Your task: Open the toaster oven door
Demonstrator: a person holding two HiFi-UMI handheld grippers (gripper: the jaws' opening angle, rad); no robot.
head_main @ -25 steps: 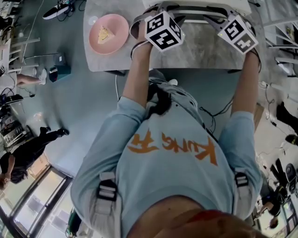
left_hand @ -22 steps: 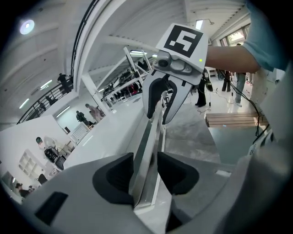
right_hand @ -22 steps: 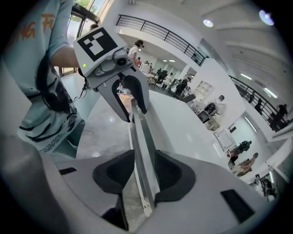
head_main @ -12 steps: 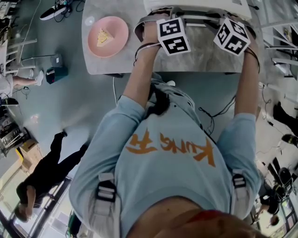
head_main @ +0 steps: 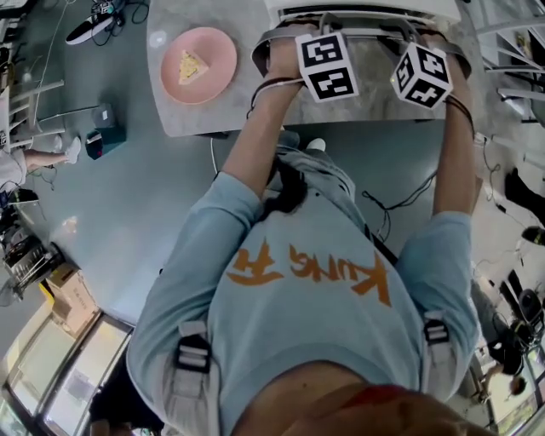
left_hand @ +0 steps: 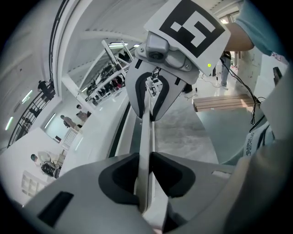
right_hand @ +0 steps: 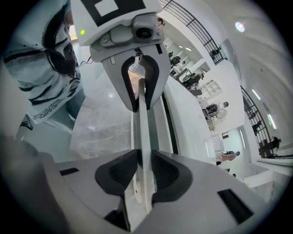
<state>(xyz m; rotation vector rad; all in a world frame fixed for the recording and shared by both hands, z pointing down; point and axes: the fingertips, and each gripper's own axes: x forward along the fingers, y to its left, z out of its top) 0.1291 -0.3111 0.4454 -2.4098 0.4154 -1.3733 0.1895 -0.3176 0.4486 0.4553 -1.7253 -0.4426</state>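
White bar handle (left_hand: 145, 137) of the white toaster oven (head_main: 366, 8) is being gripped by both hand-held grippers at once. The oven is sitting at the far edge of the grey marble-look table (head_main: 375, 98), at the top of the head view, with the handle running across its front. How far the door is open cannot be told.

Left gripper (left_hand: 145, 180): the jaws have just been closing, and the bar is being squeezed between the dark pads (left_hand: 122, 178). Right gripper (right_hand: 143, 176): the jaws have also just been closing, and the same bar is being pinched between its dark pads (right_hand: 167, 176). Each gripper is being seen in the other's view, further along the bar. Both are being held tilted steeply down, with the marker cubes facing the head camera and both arms stretched forward.

A round pink plate (head_main: 217, 81) is sitting on the table left of the left gripper, well apart from it, and a yellow wedge-shaped slice of food (head_main: 192, 63) is lying on it. A light-blue shirt with orange lettering (head_main: 315, 332) is being worn by the person.
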